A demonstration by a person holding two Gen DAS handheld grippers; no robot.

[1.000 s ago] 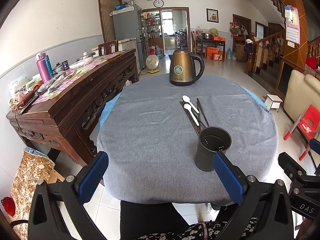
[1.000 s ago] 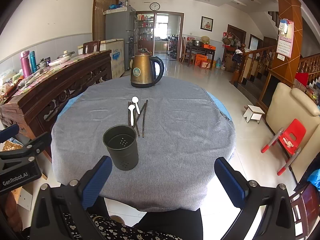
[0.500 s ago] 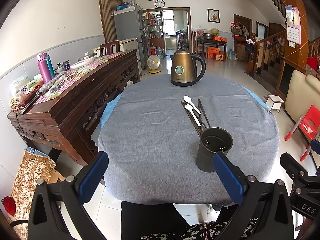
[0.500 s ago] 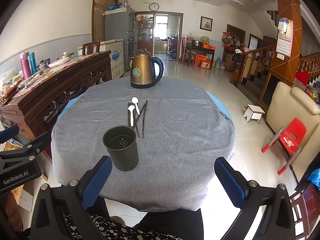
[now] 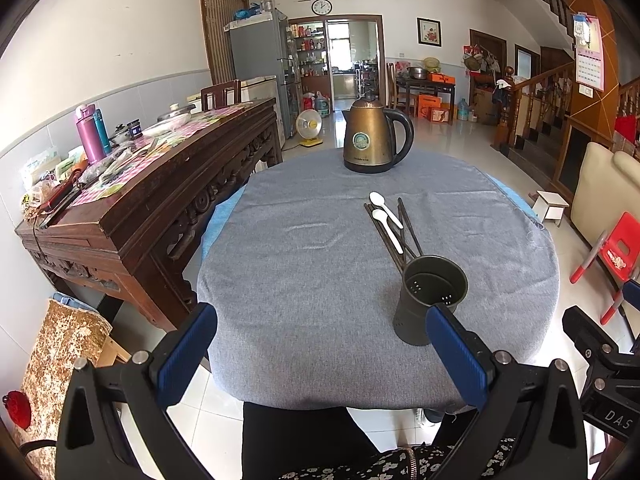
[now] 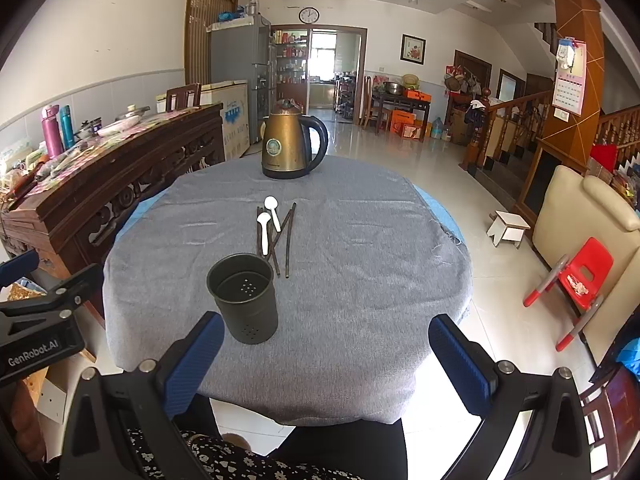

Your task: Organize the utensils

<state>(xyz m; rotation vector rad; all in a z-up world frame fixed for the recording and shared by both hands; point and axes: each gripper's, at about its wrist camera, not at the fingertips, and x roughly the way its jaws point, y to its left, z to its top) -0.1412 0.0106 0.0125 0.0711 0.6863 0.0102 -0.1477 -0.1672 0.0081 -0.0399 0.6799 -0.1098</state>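
A dark perforated utensil cup (image 5: 431,299) stands upright and empty on the grey-clothed round table (image 5: 304,264); it also shows in the right wrist view (image 6: 245,296). Behind it lie two white spoons (image 5: 386,216) (image 6: 269,216) across several dark chopsticks (image 5: 404,232) (image 6: 282,240). My left gripper (image 5: 320,344) is open and empty at the table's near edge, left of the cup. My right gripper (image 6: 326,354) is open and empty at the near edge, right of the cup.
A brass-coloured kettle (image 5: 374,140) stands at the table's far side. A carved wooden sideboard (image 5: 132,200) with clutter runs along the left. A red child's chair (image 6: 580,276) and a small white stool (image 6: 508,226) stand on the floor at right.
Both grippers have crept slightly forward toward the table; the view has shifted a little. Nothing on the table has moved.
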